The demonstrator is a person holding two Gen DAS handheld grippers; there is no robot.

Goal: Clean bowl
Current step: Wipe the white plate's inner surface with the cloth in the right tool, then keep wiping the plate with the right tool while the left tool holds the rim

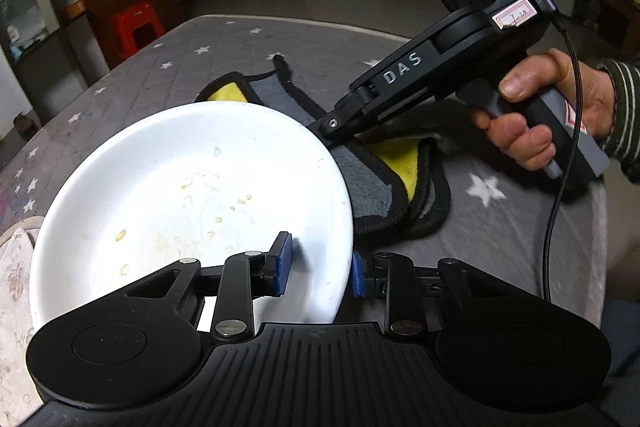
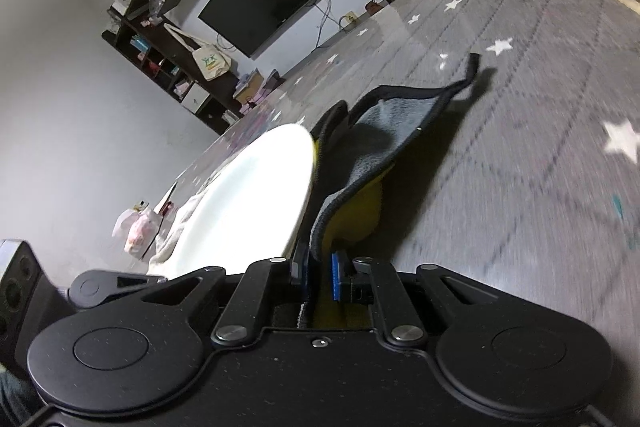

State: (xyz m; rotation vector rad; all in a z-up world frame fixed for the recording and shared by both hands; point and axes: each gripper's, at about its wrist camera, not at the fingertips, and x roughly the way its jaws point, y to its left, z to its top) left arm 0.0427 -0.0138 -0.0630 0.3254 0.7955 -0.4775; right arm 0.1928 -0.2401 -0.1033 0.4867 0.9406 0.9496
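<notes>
A white bowl [image 1: 180, 195], shallow and smeared with bits of food, tilts up off the table. My left gripper [image 1: 320, 269] is shut on its near right rim, one blue pad inside and one outside. A grey and yellow cloth [image 1: 368, 183] with black edging lies just right of the bowl. My right gripper [image 1: 326, 131], held by a hand [image 1: 560, 107], reaches down to that cloth behind the bowl's rim. In the right wrist view the right gripper [image 2: 319, 271] is shut on a fold of the cloth [image 2: 372, 147], lifted beside the bowl [image 2: 248, 203].
The table has a grey quilted cover with white stars [image 1: 240, 59]. A crumpled pale towel [image 1: 16, 267] lies left of the bowl, with pink wrapped items [image 2: 138, 227] beyond it. A black cable [image 1: 560, 187] hangs from the right gripper. A red stool [image 1: 136, 27] stands past the far edge.
</notes>
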